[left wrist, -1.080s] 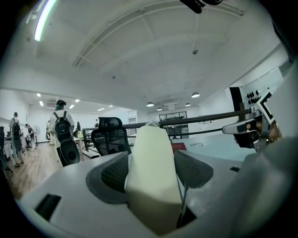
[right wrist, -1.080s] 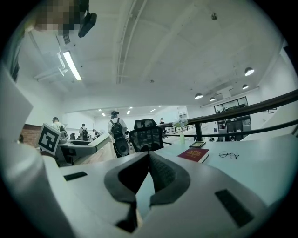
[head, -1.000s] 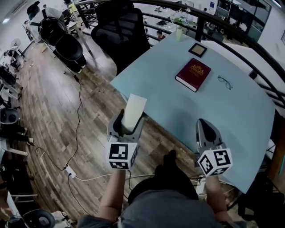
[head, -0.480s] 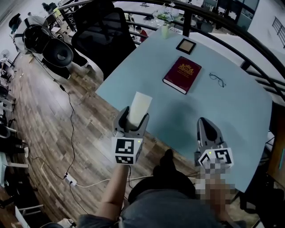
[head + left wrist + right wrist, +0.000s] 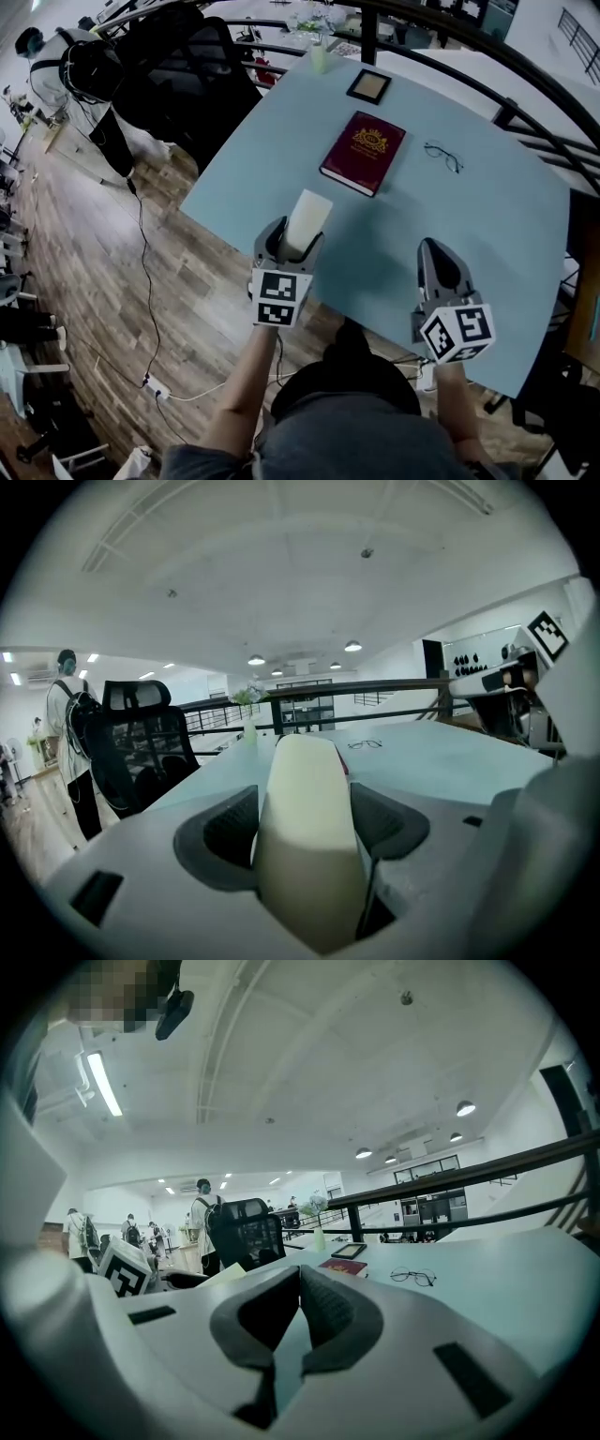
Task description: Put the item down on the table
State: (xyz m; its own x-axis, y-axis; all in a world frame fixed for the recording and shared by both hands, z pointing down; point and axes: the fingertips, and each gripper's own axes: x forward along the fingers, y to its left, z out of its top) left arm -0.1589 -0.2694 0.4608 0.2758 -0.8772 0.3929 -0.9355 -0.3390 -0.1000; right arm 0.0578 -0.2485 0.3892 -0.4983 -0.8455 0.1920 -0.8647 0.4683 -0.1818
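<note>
Head view, looking steeply down: a pale blue table [image 5: 487, 225] fills the right and far part of the scene, with wooden floor to the left. The left gripper [image 5: 289, 249] is held over the near left edge of the table, and a pale cream block [image 5: 309, 214] is clamped between its jaws, standing up out of them and leaning slightly away. In the left gripper view the block is seen wedged tightly between the two dark pads, with the table top stretching beyond it.

The right gripper [image 5: 434, 251] is held over the near right part of the table. Its jaws are drawn together with nothing between them – only a sliver of table is seen through the slit in the right gripper view.

Farther off on the table, a dark red book [image 5: 364, 153] is laid near the middle, a pair of glasses [image 5: 442, 156] to its right, a small framed picture [image 5: 368, 86] beyond it, and a small pale green vase [image 5: 319, 58] at the far edge. A black office chair [image 5: 187, 56] is placed off the far left corner.

As for progress, the block has not yet been put down – it is gripped and carried above the table's near edge, and whether its base touches the surface cannot be told. What is judged to remain: the block is to be lowered onto bare table short of the book, and the jaws opened.
</note>
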